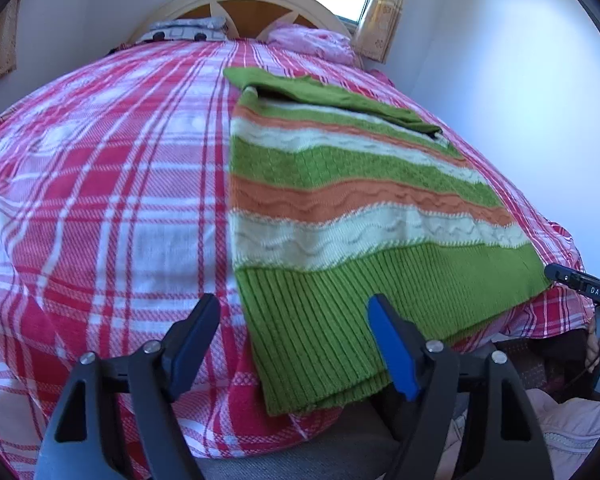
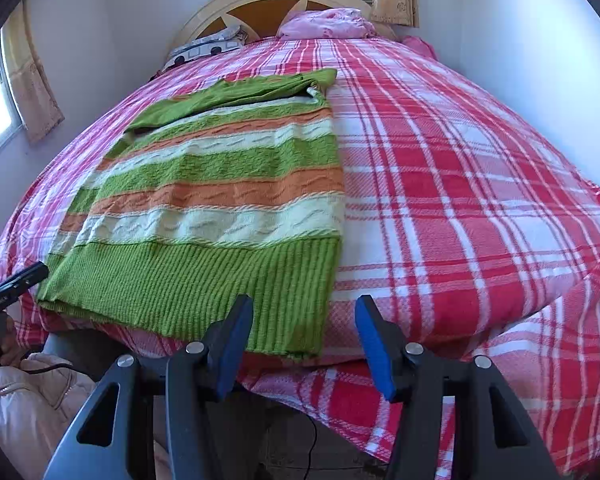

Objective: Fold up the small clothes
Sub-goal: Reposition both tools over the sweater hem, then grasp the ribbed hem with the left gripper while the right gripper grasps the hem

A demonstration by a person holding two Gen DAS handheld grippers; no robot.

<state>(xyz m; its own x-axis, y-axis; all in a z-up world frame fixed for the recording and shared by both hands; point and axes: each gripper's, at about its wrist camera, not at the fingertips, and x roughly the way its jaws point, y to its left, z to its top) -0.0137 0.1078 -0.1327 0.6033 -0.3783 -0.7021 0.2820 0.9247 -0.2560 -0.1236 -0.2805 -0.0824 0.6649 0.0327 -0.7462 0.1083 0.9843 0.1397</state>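
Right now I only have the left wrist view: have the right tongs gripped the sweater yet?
Observer: No. The right tongs are open and hold nothing.
Operator: Where are they over the sweater?
Observer: One finger is in front of the ribbed hem of the sweater, near its corner. The other is in front of the bare blanket.
Operator: Anything below them?
Observer: A thin black cable hangs down past the bed's edge.
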